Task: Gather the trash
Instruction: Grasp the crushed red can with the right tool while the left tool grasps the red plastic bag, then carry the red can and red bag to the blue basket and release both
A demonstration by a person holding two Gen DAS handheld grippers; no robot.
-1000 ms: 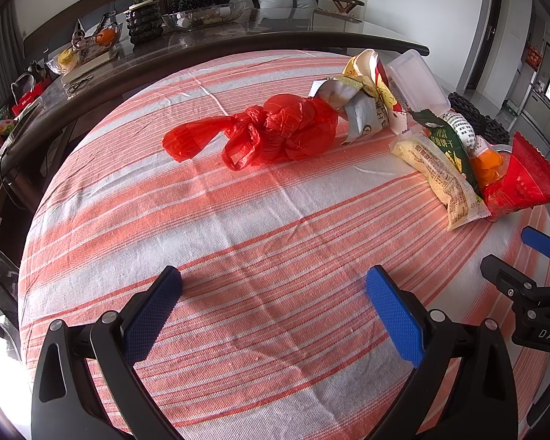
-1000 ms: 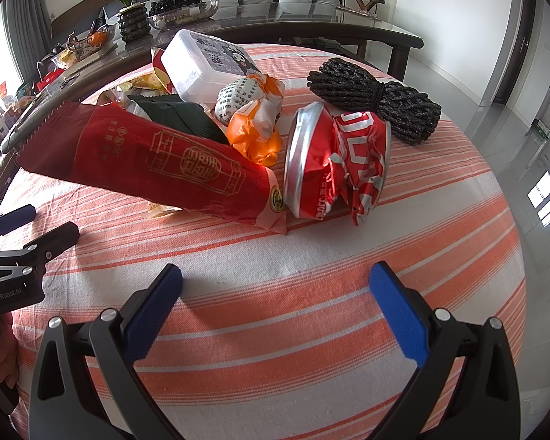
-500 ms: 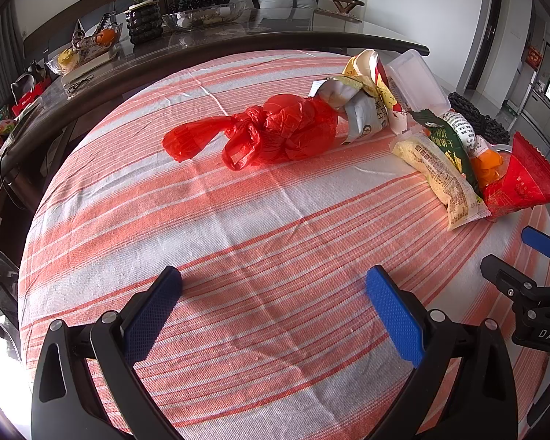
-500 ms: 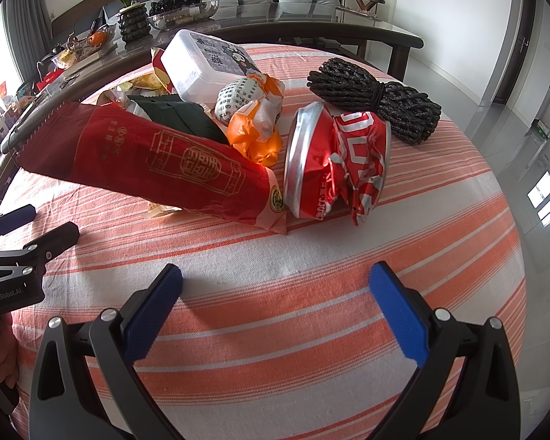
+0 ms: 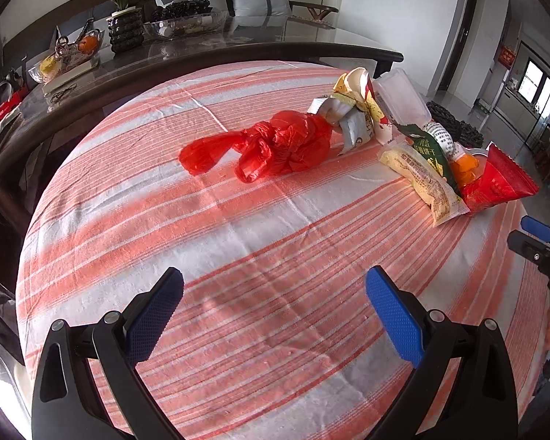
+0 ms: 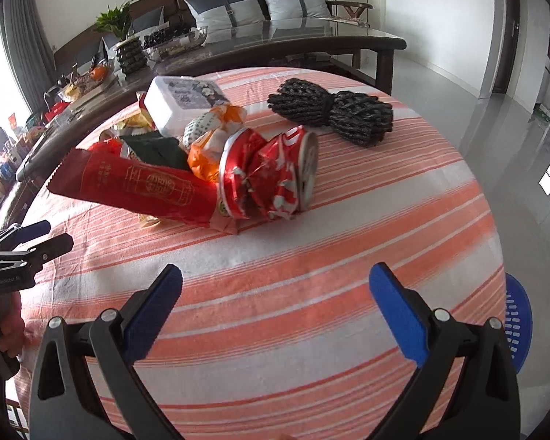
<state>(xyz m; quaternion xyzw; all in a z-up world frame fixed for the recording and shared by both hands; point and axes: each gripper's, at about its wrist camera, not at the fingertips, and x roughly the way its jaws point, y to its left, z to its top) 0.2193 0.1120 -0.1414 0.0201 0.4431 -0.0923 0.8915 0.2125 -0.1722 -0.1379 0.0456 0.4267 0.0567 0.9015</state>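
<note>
A crumpled red plastic bag (image 5: pixel 275 146) lies mid-table on the striped cloth. To its right lies a pile of trash: a yellow snack wrapper (image 5: pixel 421 179), a red packet (image 5: pixel 495 183) (image 6: pixel 135 187), a crushed red can (image 6: pixel 271 172), a white lidded box (image 6: pixel 179 102) and an orange wrapper (image 6: pixel 205 150). My left gripper (image 5: pixel 273 315) is open and empty over the near cloth, well short of the bag. My right gripper (image 6: pixel 275 311) is open and empty, short of the can.
A black rope bundle (image 6: pixel 330 110) lies behind the can. A blue perforated basket (image 6: pixel 517 326) shows below the table's right edge. A dark glass table (image 5: pixel 201 47) with bowls and a plant stands behind. Each gripper shows at the edge of the other's view.
The right gripper has risen and drawn back a little, so the trash pile looks smaller and the blue basket has come into view. The left gripper has not moved.
</note>
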